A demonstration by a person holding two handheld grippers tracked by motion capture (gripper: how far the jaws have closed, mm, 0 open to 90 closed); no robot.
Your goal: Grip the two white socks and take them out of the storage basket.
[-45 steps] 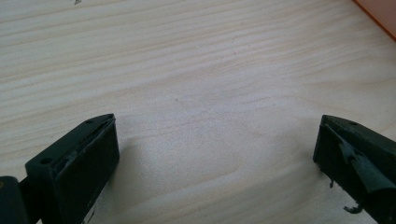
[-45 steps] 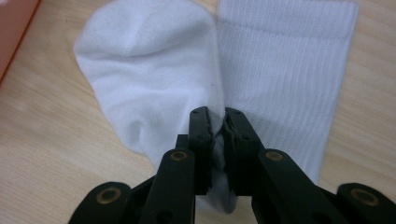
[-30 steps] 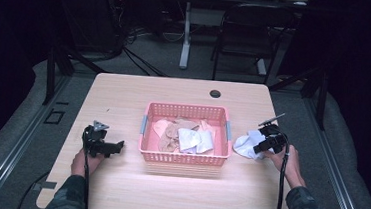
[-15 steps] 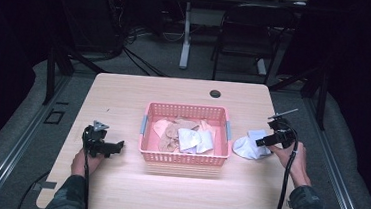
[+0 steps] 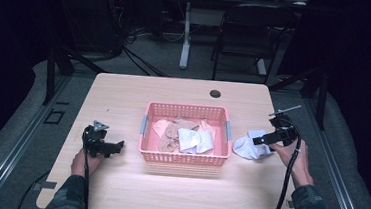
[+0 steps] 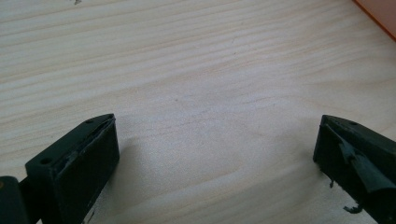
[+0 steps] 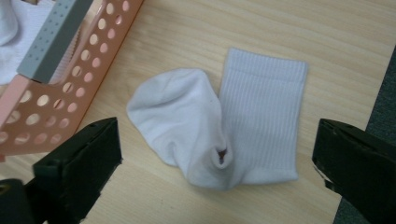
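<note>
Right gripper [image 5: 263, 139] hangs just above the wooden table [image 5: 124, 94] near its right edge, jaws spread wide and holding nothing. Directly beneath and between those jaws, in the right gripper view, lies a white sock [image 7: 224, 128], folded over itself flat on the wood, its ribbed cuff pointing away from the gripper. Just beyond the sock, toward the table's middle, stands a pink perforated basket [image 5: 184, 158] with a grey handle [image 7: 53, 39], and a heap of white and peach socks [image 5: 186, 137] rests inside it. Well past the basket, on the far side from this gripper, the left gripper [image 5: 115, 146] sits low over bare wood, its jaws also wide apart and empty.
</note>
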